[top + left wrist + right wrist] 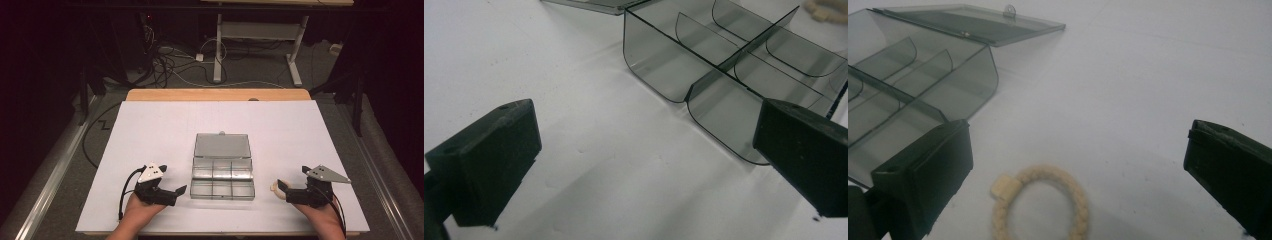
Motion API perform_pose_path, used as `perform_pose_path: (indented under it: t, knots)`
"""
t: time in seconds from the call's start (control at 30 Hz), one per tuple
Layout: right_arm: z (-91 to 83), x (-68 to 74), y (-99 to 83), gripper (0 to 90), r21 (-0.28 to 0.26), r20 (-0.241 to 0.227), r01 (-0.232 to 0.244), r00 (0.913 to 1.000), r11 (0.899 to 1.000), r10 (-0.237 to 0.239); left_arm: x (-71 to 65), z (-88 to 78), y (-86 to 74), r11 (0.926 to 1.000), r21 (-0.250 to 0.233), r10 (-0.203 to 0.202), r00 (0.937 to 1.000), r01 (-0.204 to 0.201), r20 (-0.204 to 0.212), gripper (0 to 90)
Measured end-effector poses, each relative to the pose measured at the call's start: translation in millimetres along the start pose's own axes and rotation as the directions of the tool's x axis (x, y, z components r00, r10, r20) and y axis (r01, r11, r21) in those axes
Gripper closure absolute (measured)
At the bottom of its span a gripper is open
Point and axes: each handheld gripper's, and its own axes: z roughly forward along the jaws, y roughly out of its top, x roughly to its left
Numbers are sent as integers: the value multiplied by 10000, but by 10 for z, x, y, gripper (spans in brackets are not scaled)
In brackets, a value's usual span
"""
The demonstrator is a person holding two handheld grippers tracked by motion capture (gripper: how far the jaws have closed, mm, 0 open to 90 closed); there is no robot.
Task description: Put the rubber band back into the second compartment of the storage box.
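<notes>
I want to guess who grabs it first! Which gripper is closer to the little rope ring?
Right. The right gripper has its open jaws on either side of the rope ring. The left gripper sits across the clear box from it.

No readable text, labels, brands, numbers or signs anywhere. Plain and unmarked: the clear compartment box (222,170), the white table cover (150,130) around it, and the grey plates on the grippers to either side of the box.
</notes>
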Motion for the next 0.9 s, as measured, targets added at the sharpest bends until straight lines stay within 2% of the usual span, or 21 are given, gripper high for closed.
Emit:
perform_pose_path:
  t: [0.13, 0.23, 0.43, 0.73, 0.83, 0.9]
  knots:
    - [-42, -51, -78, 30, 147, 114, -54, 9999, 9999, 52, -14, 7, 0, 10000, 54, 71, 10000, -71, -45, 0]
    - [-66, -88, -128, 88, 190, 227, -83, 9997, 9998, 78, -16, 7, 1, 9999, 82, 105, 9999, -104, -51, 0]
    - [-69, -128, -169, 219, 317, 77, -187, 9998, 9993, 185, -27, 5, -1, 9999, 85, 141, 9999, -141, -61, 0]
    - [-61, -120, -190, 519, 667, -200, -153, 9997, 9977, 167, -15, 12, 2, 9999, 139, 97, 10000, -97, 23, 0]
    - [-35, -97, -195, 591, 833, -345, -126, 9993, 9964, 155, -17, 13, 1, 9999, 131, 99, 9999, -99, 28, 0]
    - [-15, -79, -192, 632, 1024, -281, -3, 9996, 9947, 32, -15, 14, 1, 9999, 127, 71, 10000, -71, 33, 0]
